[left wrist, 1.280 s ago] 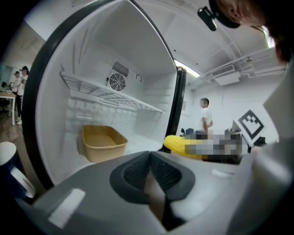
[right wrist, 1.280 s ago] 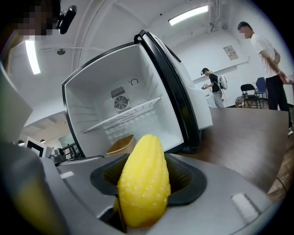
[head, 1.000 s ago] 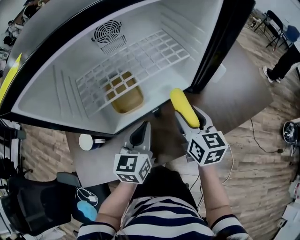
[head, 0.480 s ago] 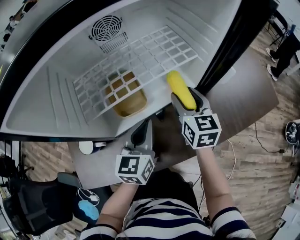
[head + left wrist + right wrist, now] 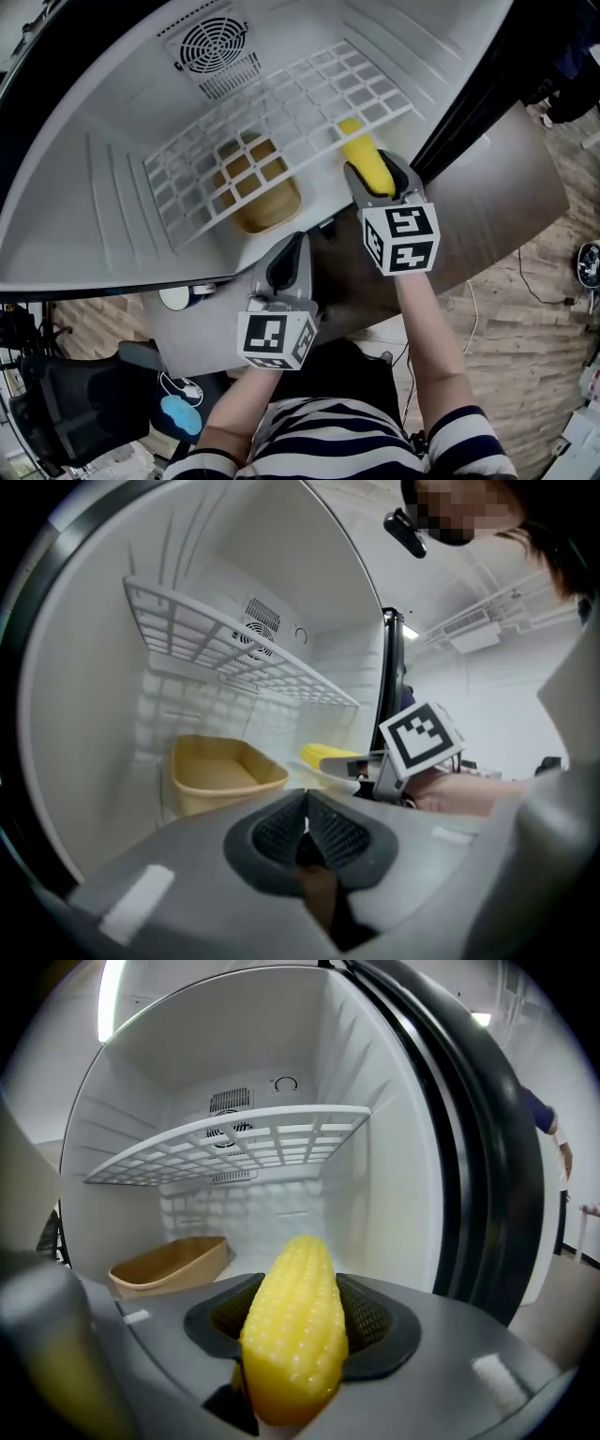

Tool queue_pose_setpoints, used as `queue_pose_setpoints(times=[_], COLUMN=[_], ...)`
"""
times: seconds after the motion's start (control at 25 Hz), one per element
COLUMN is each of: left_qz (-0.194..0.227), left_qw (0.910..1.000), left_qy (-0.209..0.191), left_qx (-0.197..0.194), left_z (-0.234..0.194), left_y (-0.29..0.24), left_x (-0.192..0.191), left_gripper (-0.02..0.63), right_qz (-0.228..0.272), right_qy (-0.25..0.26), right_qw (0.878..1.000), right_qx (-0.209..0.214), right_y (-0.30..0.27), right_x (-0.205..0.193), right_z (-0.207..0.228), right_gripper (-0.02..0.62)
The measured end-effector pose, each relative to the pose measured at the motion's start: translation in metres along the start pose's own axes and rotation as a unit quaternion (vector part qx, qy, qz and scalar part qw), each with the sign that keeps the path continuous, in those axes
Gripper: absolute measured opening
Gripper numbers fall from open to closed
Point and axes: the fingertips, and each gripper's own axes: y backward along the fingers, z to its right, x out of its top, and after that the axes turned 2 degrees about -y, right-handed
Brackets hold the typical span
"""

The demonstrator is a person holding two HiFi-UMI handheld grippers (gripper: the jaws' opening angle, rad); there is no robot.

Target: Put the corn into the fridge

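Observation:
The yellow corn point(image 5: 366, 164) lies lengthwise between the jaws of my right gripper point(image 5: 378, 175), which is shut on it. In the head view its tip shows through the white wire shelf point(image 5: 281, 112), inside the open fridge near its right wall. The right gripper view has the corn point(image 5: 292, 1326) pointing into the white compartment under that shelf. My left gripper point(image 5: 289, 251) hangs at the fridge's front edge, left of the right one. Its pads point(image 5: 281, 832) meet with nothing between them. From the left gripper view the corn point(image 5: 328, 757) is seen over the fridge floor.
A tan tub point(image 5: 272, 214) stands on the fridge floor under the shelf, left of the corn. A fan vent point(image 5: 211, 42) is on the back wall. The black door frame point(image 5: 478, 94) runs along the right. A brown table point(image 5: 497, 206) lies beside it.
My right gripper has carried the corn forward from the fridge's front edge to under the wire shelf. The left gripper has hardly moved.

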Motion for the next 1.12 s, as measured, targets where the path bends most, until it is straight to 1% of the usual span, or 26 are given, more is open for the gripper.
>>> queue_pose_setpoints(times=[0.24,0.64,0.76,0.88,1.12], left_qz=[-0.003,-0.003,-0.003,-0.002,-0.001], left_qw=[1.0,1.0,1.0,0.9999,0.9999], left_qy=[0.001,0.005,0.009,0.01,0.012], left_qx=[0.004,0.001,0.003,0.003,0.003], left_z=[-0.005,-0.008,-0.011,-0.012,-0.013], left_y=[-0.002,-0.001,0.0,0.002,0.003], left_x=[-0.005,-0.008,-0.007,-0.007,-0.006], left_gripper=[0.0,0.0,0.0,0.0,0.0], right_qz=[-0.013,-0.036,-0.039,-0.054,-0.06], right_qy=[0.038,0.077,0.085,0.093,0.098], right_qw=[0.999,0.996,0.996,0.994,0.993], right_qx=[-0.009,-0.016,-0.013,-0.01,-0.02], right_y=[-0.014,-0.025,-0.025,-0.025,-0.024], right_x=[0.0,-0.004,-0.005,-0.012,-0.018], right_z=[-0.002,-0.005,-0.005,-0.004,0.0], right_gripper=[0.236,0.236,0.238,0.238,0.236])
